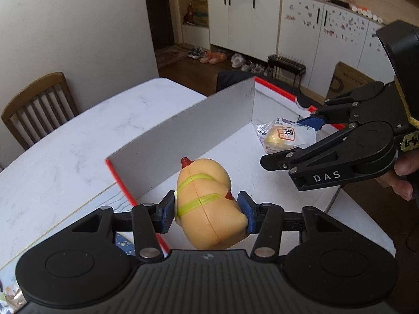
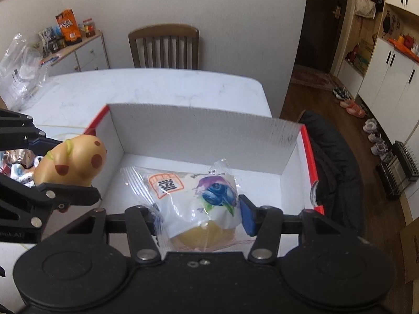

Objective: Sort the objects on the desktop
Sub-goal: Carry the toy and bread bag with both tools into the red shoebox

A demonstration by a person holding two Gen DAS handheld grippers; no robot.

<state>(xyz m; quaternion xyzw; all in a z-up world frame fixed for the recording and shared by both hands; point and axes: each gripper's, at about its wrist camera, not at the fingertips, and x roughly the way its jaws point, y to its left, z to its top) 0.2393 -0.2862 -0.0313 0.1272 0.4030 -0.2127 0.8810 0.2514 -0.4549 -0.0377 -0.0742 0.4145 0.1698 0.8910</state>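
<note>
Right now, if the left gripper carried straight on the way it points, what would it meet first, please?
Probably the white floor of the open box, just inside its near wall. The left gripper, shut on the yellow toy, points down into it; depth is uncertain.

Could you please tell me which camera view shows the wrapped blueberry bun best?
The right wrist view: the wrapped blueberry bun fills the centre, between the right claw pads, with its printed label facing the camera. The left wrist view shows it small, partly hidden by that claw.
</note>
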